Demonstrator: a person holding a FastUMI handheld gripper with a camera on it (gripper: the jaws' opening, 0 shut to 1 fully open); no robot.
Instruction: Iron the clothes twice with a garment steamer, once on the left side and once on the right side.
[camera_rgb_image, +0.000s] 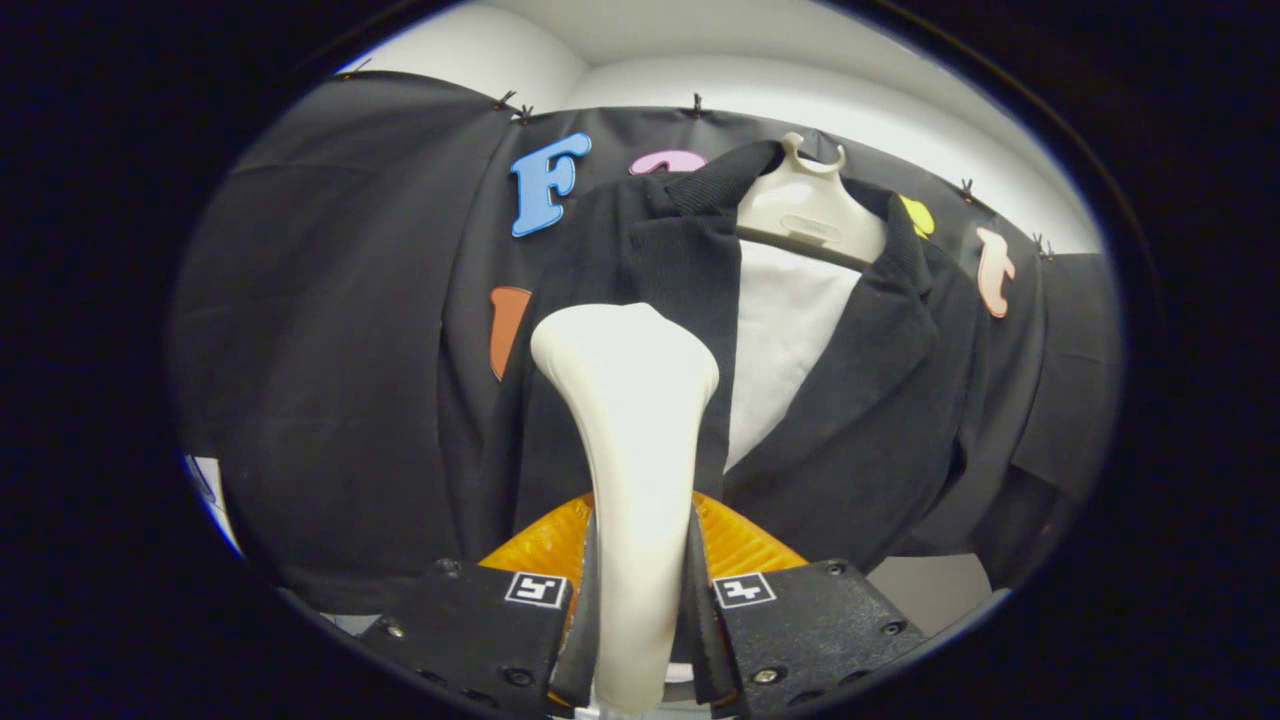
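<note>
Tool (640, 610) clamps white steamer (628, 420); dark jacket (860, 400) on hanger (808, 205) before black cloth wall (330, 300).

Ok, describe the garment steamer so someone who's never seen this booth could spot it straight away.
Start at the dark jacket hanging on a pale hanger against the black cloth wall. In front of its left panel rises the garment steamer, clamped between the claw's two fingers. It is the one smooth cream piece, narrow below and flaring to a rounded head.
</note>
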